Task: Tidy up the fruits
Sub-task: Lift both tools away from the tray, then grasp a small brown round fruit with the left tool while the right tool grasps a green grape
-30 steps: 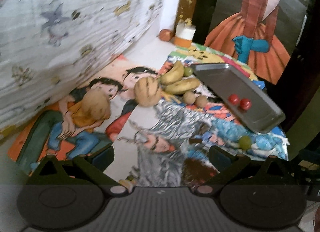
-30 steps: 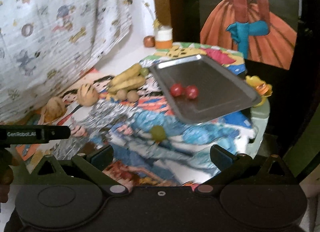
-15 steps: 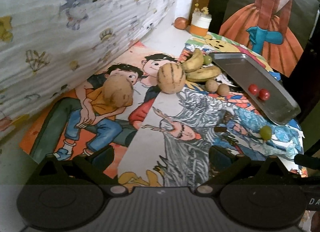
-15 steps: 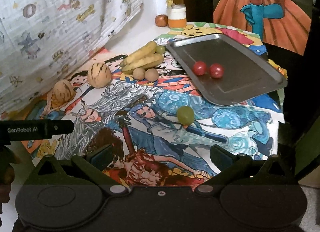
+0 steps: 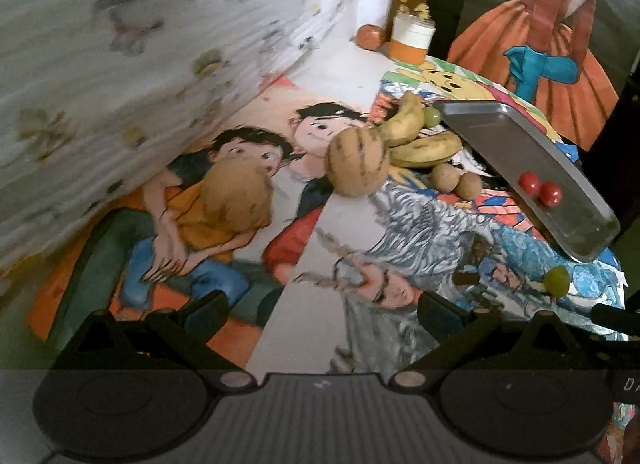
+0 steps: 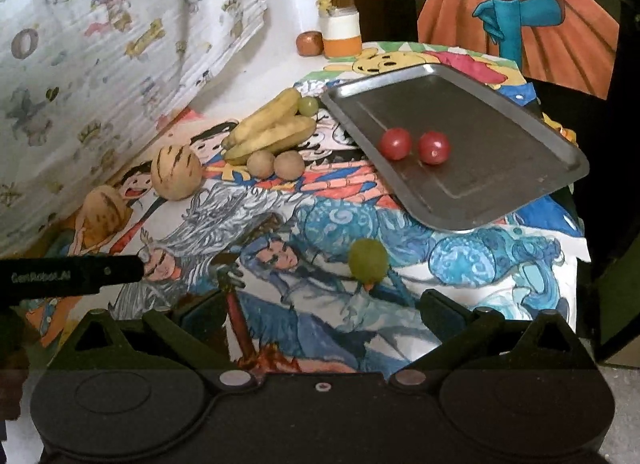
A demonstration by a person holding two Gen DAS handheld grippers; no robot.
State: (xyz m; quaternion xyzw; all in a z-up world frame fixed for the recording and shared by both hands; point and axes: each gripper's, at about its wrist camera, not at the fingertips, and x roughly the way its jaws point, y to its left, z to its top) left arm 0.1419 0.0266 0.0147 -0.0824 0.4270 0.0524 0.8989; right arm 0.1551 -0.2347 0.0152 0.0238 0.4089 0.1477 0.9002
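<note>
A grey metal tray (image 6: 500,111) on the table's right holds two red tomatoes (image 6: 395,143); it shows too in the left wrist view (image 5: 496,131). Left of it lie bananas (image 6: 272,127), two small brown fruits (image 6: 275,163), a green grape (image 6: 308,105), a striped melon (image 6: 176,177) and a second melon (image 6: 105,212). A loose green grape (image 6: 368,258) lies just ahead of my open, empty right gripper (image 6: 320,312). My left gripper (image 5: 320,312) is open and empty, short of the near melon (image 5: 236,199) and striped melon (image 5: 358,163).
A patterned cloth wall (image 6: 100,43) rises on the left. A white-and-orange jar (image 6: 341,33) and a brown ball (image 6: 310,43) stand at the back. The table's right edge (image 6: 580,248) drops off beside the tray. The left gripper's body (image 6: 72,274) shows at left.
Both grippers have moved in toward the table. The green grape is now closer to my right gripper, and the melons loom larger before my left gripper. No fruit has moved.
</note>
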